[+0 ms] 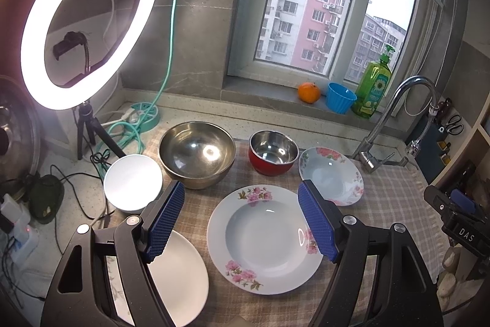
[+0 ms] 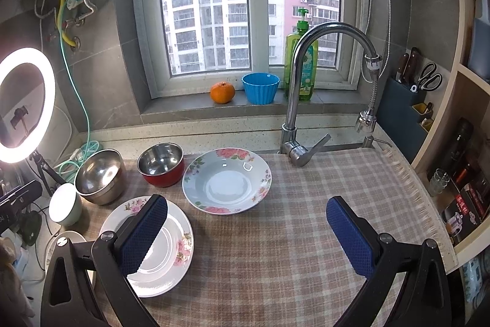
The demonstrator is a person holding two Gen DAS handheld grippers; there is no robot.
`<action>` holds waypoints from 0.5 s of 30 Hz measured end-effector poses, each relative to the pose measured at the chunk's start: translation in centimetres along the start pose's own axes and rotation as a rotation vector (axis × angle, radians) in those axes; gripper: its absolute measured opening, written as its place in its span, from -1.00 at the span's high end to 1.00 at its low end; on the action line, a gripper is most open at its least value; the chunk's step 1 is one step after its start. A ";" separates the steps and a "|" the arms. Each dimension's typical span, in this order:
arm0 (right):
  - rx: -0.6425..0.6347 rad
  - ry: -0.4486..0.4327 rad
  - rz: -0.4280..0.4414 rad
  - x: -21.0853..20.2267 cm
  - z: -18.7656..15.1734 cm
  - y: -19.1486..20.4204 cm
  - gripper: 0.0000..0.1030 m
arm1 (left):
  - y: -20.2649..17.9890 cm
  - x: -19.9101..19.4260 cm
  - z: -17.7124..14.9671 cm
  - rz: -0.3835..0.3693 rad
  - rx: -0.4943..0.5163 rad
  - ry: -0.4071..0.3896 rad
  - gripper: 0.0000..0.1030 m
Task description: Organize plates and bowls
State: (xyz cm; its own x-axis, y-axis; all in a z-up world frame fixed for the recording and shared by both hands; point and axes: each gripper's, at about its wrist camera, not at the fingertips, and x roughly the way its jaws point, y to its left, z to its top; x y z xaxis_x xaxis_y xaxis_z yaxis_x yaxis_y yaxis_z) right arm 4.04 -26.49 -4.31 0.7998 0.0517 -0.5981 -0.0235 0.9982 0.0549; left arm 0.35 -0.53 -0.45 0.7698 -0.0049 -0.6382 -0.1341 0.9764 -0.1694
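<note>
On the checked cloth lie a large floral plate (image 1: 263,241) (image 2: 171,247) and a smaller floral deep plate (image 1: 332,175) (image 2: 226,180). Behind them stand a big steel bowl (image 1: 197,153) (image 2: 99,175) and a red bowl with steel inside (image 1: 272,152) (image 2: 160,163). A white bowl (image 1: 133,181) (image 2: 64,204) and a plain white plate (image 1: 180,275) sit at the left. My left gripper (image 1: 242,222) hangs open above the large floral plate. My right gripper (image 2: 246,238) is open over bare cloth, its left finger above that same plate.
A lit ring light (image 1: 88,20) on a tripod stands at the left, with cables around it. A faucet (image 2: 306,100) rises at the back right. On the window sill sit an orange (image 2: 222,92), a blue cup (image 2: 261,88) and a green soap bottle (image 2: 301,60). Knives and scissors (image 2: 425,78) stand at far right.
</note>
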 end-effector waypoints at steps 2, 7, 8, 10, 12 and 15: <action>-0.001 0.002 0.000 0.0 0.0 0.0 -1.00 | -0.1 0.0 0.0 0.000 0.002 0.001 -0.49; 0.000 0.007 0.002 0.0 -0.2 -0.1 -1.00 | -0.2 0.1 -0.1 -0.002 0.004 0.001 -0.49; 0.000 0.006 0.001 0.0 -0.2 -0.1 -1.00 | -0.2 0.1 -0.1 -0.002 0.004 0.001 -0.49; 0.000 0.007 -0.001 0.0 -0.2 -0.1 -1.00 | -0.2 0.1 -0.1 -0.002 0.004 0.001 -0.49; 0.000 0.008 -0.001 0.1 -0.1 -0.1 -1.00 | -0.3 0.1 -0.1 -0.002 0.006 0.002 -0.49; -0.001 0.012 0.000 0.1 -0.2 0.0 -1.00 | -0.3 0.1 -0.1 -0.002 0.006 0.002 -0.49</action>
State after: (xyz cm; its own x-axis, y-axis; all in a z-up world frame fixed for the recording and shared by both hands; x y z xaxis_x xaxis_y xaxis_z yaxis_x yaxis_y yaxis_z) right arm 3.97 -26.53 -4.54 0.7927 0.0518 -0.6074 -0.0238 0.9982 0.0542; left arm 0.39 -0.89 -0.57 0.7691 -0.0070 -0.6391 -0.1288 0.9777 -0.1658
